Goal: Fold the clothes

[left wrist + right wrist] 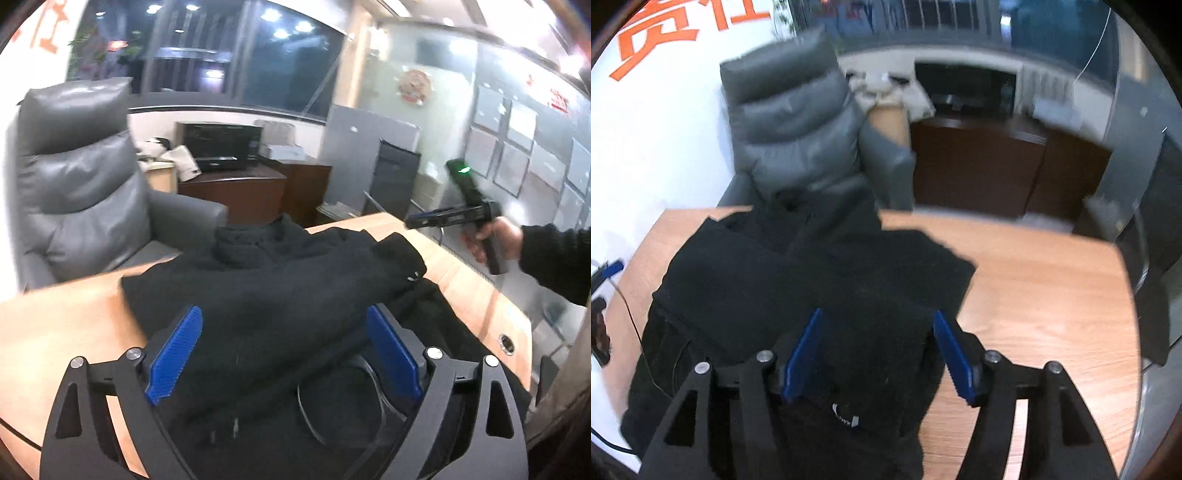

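My left gripper: jaws wide, blue pads either side of nothing, poised low over near part of black garment. My right gripper: jaws also wide, hanging above garment's right portion. Garment lies on wooden table, sleeves apparently laid across body, collar toward grey armchair. Blur heavy, so fold layers uncertain. Both open and raised, probably for clear view of edges. Right hand off to table's side.
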`<state>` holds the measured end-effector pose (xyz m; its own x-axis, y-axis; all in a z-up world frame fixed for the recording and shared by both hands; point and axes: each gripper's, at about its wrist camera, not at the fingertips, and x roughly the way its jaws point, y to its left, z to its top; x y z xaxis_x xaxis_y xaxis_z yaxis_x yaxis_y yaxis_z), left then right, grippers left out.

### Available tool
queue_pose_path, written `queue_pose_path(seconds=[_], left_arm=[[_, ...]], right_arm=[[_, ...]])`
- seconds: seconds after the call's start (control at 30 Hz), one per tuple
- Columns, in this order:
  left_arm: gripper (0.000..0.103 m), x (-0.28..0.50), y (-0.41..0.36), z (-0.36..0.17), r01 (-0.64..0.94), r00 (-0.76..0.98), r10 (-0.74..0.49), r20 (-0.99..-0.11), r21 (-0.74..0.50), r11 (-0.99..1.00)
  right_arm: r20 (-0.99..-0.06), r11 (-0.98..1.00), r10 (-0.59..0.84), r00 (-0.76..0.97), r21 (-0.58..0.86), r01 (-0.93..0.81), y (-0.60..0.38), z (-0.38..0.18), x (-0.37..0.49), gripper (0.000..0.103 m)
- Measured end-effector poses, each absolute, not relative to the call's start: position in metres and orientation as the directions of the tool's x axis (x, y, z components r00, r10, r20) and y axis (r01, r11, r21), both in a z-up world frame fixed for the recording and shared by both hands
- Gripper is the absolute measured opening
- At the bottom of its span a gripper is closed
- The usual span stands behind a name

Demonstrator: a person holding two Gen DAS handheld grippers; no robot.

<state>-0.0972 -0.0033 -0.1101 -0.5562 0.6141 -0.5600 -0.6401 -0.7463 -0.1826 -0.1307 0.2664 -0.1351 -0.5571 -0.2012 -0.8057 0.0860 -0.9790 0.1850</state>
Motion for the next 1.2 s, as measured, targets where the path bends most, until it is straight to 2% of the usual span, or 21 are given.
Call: queue_pose_path(seconds=[0.07, 0.13, 0.17, 0.2, 0.23, 0.37, 0.47, 0.5, 0.57, 0.63, 0.73, 0.8, 0.87, 0.9, 0.93, 1.0, 1.07, 1.1, 1.13, 1.2], left_arm=[[0.092, -0.129, 0.004, -0.135, -0.626, -0.522, 0.602, -0.604, -0.209, -0.752], [0.085, -0.157, 0.003, -0.168, -0.576, -0.486, 0.556, -0.675, -0.231, -0.784], [0.079, -0.169, 0.001, -0.186, -0.545, -0.467, 0.518, -0.717, -0.228, -0.807], [0.066, -0.171, -0.004, -0.194, -0.532, -0.461, 0.505, -0.73, -0.227, -0.815], [0.059, -0.169, -0.011, -0.197, -0.528, -0.464, 0.504, -0.728, -0.229, -0.818], [0.057, -0.161, -0.037, -0.208, -0.508, -0.475, 0.497, -0.726, -0.234, -0.829], [0.056, -0.162, -0.051, -0.206, -0.472, -0.483, 0.484, -0.729, -0.248, -0.846], [0.057, -0.157, -0.058, -0.203, -0.452, -0.488, 0.485, -0.725, -0.266, -0.852], [0.067, -0.148, -0.062, -0.193, -0.449, -0.516, 0.489, -0.703, -0.265, -0.854], [0.086, -0.141, -0.065, -0.183, -0.452, -0.545, 0.493, -0.678, -0.258, -0.854], [0.079, -0.142, -0.071, -0.196, -0.424, -0.534, 0.454, -0.713, -0.238, -0.874], [0.08, -0.136, -0.067, -0.19, -0.43, -0.535, 0.433, -0.726, -0.207, -0.879], [0.081, -0.124, -0.06, -0.167, -0.462, -0.535, 0.481, -0.695, -0.236, -0.855], [0.085, -0.118, -0.057, -0.161, -0.483, -0.536, 0.496, -0.683, -0.234, -0.844], [0.094, -0.112, -0.055, -0.16, -0.506, -0.537, 0.505, -0.675, -0.222, -0.834], [0.101, -0.107, -0.051, -0.166, -0.525, -0.522, 0.505, -0.687, -0.208, -0.826], [0.095, -0.112, -0.053, -0.189, -0.506, -0.484, 0.474, -0.736, -0.207, -0.837], [0.085, -0.112, -0.057, -0.199, -0.51, -0.479, 0.468, -0.743, -0.199, -0.837], [0.083, -0.11, -0.059, -0.2, -0.519, -0.487, 0.459, -0.743, -0.176, -0.837], [0.083, -0.103, -0.061, -0.184, -0.499, -0.494, 0.453, -0.742, -0.186, -0.847]], right_arm=[[-0.806, -0.976, -0.216, -0.551, 0.192, 0.102, 0.261, -0.143, -0.131, 0.072], [-0.806, -0.973, -0.231, -0.545, 0.198, 0.119, 0.256, -0.151, -0.132, 0.072], [-0.806, -0.971, -0.238, -0.542, 0.202, 0.127, 0.254, -0.155, -0.132, 0.072], [-0.806, -0.969, -0.246, -0.539, 0.205, 0.135, 0.251, -0.159, -0.133, 0.072], [-0.806, -0.967, -0.253, -0.535, 0.208, 0.143, 0.249, -0.163, -0.133, 0.072], [-0.805, -0.959, -0.282, -0.521, 0.222, 0.175, 0.238, -0.179, -0.134, 0.065], [-0.806, -0.953, -0.302, -0.51, 0.232, 0.197, 0.232, -0.191, -0.135, 0.065], [-0.81, -0.952, -0.303, -0.503, 0.235, 0.194, 0.233, -0.193, -0.136, 0.067], [-0.817, -0.952, -0.304, -0.489, 0.242, 0.188, 0.236, -0.197, -0.138, 0.075], [-0.825, -0.951, -0.306, -0.475, 0.248, 0.182, 0.239, -0.201, -0.139, 0.077], [-0.839, -0.956, -0.285, -0.464, 0.216, 0.198, 0.235, -0.209, -0.141, 0.078], [-0.836, -0.96, -0.27, -0.477, 0.194, 0.203, 0.231, -0.207, -0.141, 0.077], [-0.8, -0.957, -0.281, -0.53, 0.194, 0.214, 0.231, -0.19, -0.137, 0.076], [-0.773, -0.955, -0.29, -0.565, 0.192, 0.228, 0.229, -0.178, -0.133, 0.076], [-0.748, -0.951, -0.302, -0.591, 0.191, 0.244, 0.227, -0.168, -0.129, 0.076], [-0.745, -0.937, -0.333, -0.578, 0.194, 0.29, 0.218, -0.167, -0.13, 0.077], [-0.809, -0.944, -0.301, -0.505, 0.179, 0.276, 0.21, -0.193, -0.142, 0.077], [-0.838, -0.948, -0.283, -0.466, 0.17, 0.27, 0.206, -0.205, -0.148, 0.076], [-0.857, -0.951, -0.269, -0.44, 0.164, 0.262, 0.204, -0.213, -0.151, 0.072], [-0.827, -0.958, -0.267, -0.495, 0.171, 0.231, 0.211, -0.196, -0.139, 0.071]])
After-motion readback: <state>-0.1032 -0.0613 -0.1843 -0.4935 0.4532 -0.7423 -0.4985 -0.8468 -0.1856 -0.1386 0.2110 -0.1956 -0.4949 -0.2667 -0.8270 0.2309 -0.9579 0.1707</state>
